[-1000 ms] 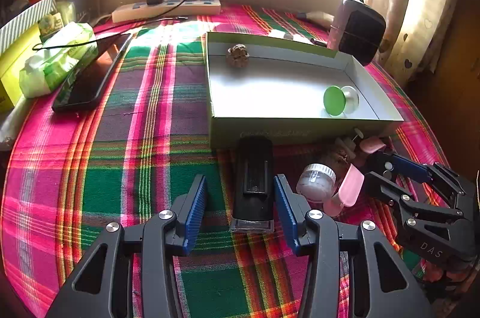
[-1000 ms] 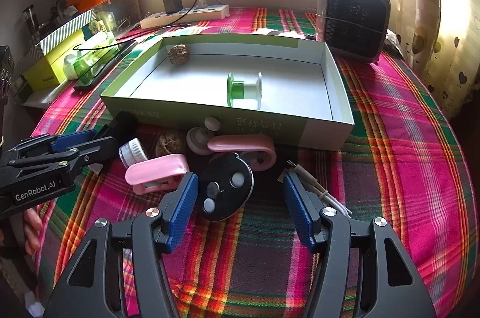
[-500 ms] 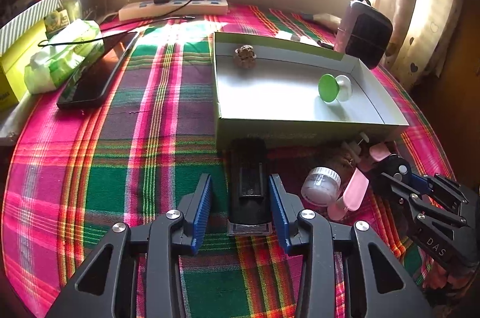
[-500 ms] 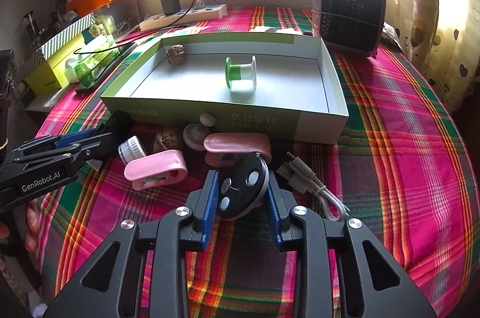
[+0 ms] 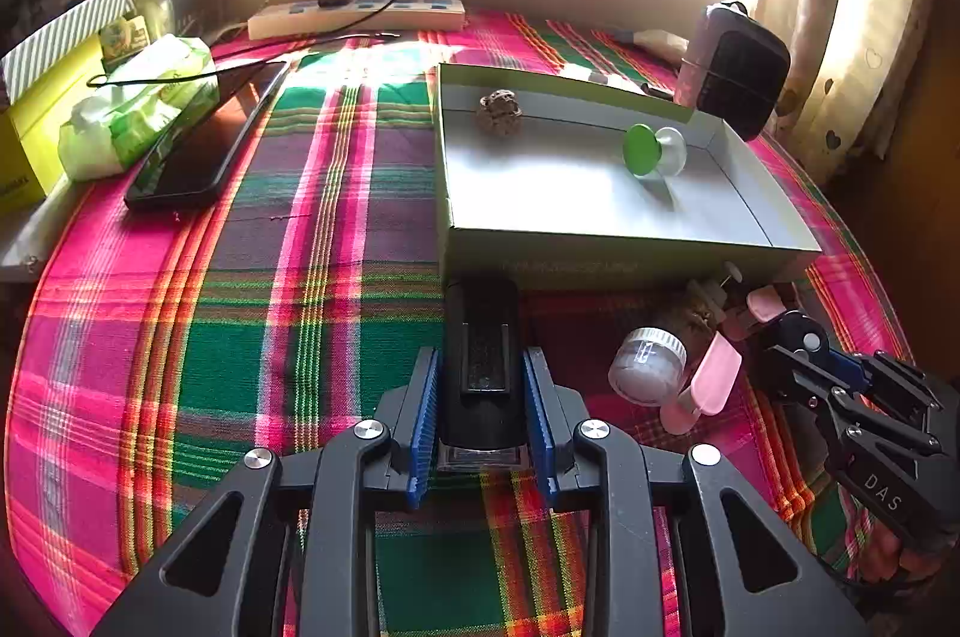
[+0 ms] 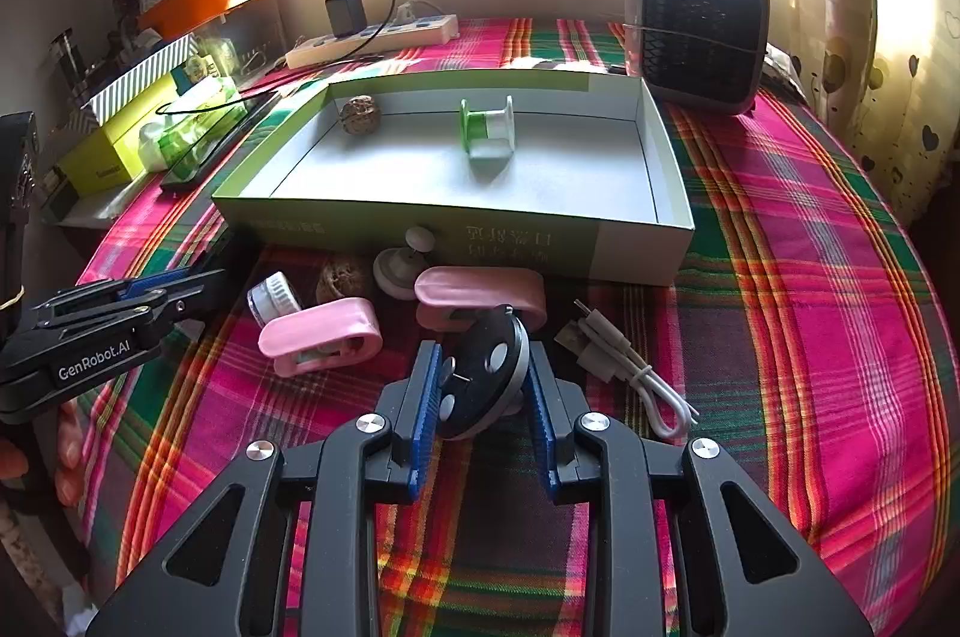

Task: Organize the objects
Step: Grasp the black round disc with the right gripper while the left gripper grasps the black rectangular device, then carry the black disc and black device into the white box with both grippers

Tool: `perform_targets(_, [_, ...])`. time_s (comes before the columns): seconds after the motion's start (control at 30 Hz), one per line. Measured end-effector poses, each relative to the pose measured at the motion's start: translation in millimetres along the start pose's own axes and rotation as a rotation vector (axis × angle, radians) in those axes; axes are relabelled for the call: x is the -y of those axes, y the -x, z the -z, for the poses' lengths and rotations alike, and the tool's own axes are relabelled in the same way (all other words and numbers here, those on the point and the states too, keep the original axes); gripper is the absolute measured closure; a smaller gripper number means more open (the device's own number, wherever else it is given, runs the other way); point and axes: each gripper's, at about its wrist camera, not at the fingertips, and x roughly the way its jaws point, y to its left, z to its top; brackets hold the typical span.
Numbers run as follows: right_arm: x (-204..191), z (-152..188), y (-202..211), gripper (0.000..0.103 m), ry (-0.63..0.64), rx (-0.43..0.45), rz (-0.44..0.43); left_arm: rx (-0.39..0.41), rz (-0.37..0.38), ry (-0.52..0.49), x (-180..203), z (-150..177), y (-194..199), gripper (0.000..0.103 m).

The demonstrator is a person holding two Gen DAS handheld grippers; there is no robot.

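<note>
The left tool [image 5: 483,400] pinches a black oblong device [image 5: 480,358] lying on the plaid tabletop [image 5: 240,349], its far end against the front wall of the open box [image 5: 600,265]. The right tool [image 6: 483,391] grips a tilted black disc [image 6: 480,373] — just in front of two pink clips [image 6: 321,334] — while a green spool [image 6: 486,126] and a walnut [image 6: 360,114] sit inside the box.

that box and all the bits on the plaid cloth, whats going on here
Someone with a handheld gripper in each hand is sorting small items into the shallow box. The left gripper is shut on a black rectangular device lying in front of the box; the right gripper is shut on a black round disc. Only a green spool and a walnut are in the box. Two pink clips, a small jar and a white cable lie outside.
</note>
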Motion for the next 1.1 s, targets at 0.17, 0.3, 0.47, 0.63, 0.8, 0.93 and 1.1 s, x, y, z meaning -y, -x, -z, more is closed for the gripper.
perform_targets(0.17, [0.2,0.0,0.1,0.074,0.000,0.001,-0.001,0.000,0.001,0.000,0.2,0.4,-0.1,0.078])
perform_targets(0.3, [0.2,-0.4,0.9,0.075,-0.001,0.003,-0.002,0.001,-0.001,-0.001,0.2,1.6,1.3,0.078])
perform_targets(0.47, [-0.7,-1.0,3.3,0.075,0.002,0.011,-0.004,0.002,-0.002,0.000,-0.3,2.3,1.7,0.078])
perform_targets(0.63, [-1.0,-2.0,5.5,0.075,0.002,0.018,-0.009,0.009,-0.003,0.002,-1.1,4.3,7.2,0.078])
perform_targets(0.8, [-0.9,-3.6,8.4,0.075,0.003,0.026,-0.013,0.020,0.007,-0.006,1.8,3.8,13.4,0.078])
perform_targets(0.93, [-1.0,-5.8,11.4,0.075,0.005,0.036,-0.015,0.034,0.012,-0.013,4.9,1.5,18.8,0.078])
perform_targets(1.1, [0.3,-9.1,14.5,0.075,0.000,0.047,-0.021,0.053,0.020,-0.025,9.8,-3.6,25.4,0.078])
